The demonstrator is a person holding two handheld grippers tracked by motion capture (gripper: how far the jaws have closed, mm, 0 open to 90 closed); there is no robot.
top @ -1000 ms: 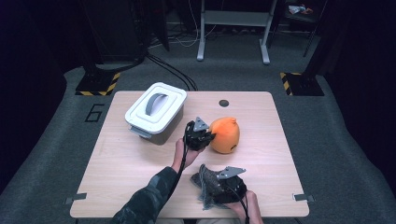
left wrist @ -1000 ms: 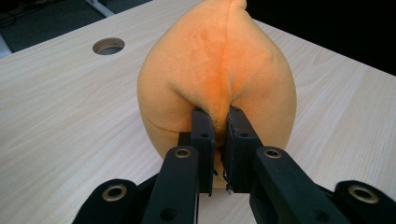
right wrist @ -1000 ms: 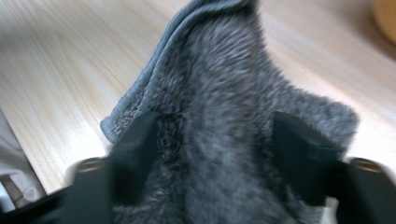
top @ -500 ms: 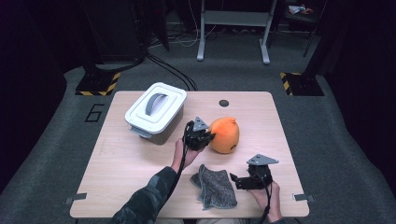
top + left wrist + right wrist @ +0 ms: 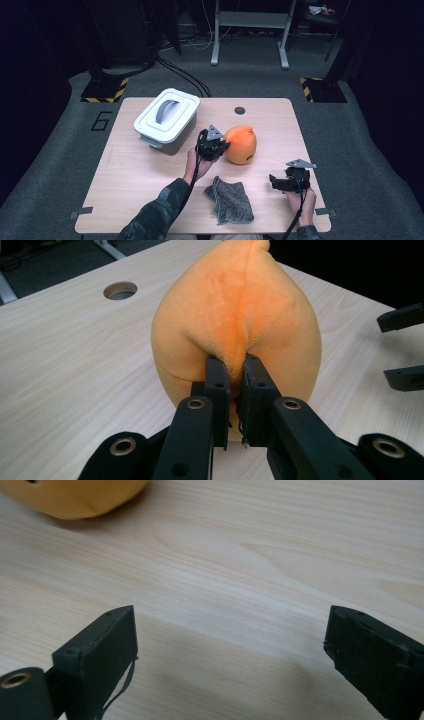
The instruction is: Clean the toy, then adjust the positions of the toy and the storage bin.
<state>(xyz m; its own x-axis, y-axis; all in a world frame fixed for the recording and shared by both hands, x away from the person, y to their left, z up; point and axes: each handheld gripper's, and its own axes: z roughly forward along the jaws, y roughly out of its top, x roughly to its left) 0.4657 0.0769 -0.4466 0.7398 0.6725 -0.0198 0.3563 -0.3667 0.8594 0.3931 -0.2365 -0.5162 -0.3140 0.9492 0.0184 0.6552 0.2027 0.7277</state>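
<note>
High view: "6" marked on floor mat (image 5: pixel 101 120) left of table (image 5: pixel 130 170). Orange plush (image 5: pixel 241 144) seen at table centre, pinched by left gripper (image 5: pixel 220 146); white lidded box (image 5: pixel 166 119) behind, grey cloth (image 5: pixel 229 199) in front. Right gripper (image 5: pixel 273 182) held well apart.

Left gripper view: fold of plush (image 5: pixel 235 325) clamped between jaws.

Right gripper view: jaws spread wide, just opened, nothing between.

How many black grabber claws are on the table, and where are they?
2. The left gripper sits mid-table, pinching the orange plush toy. The right gripper is near the table's right front edge, jaws open, with nothing between them.
</note>
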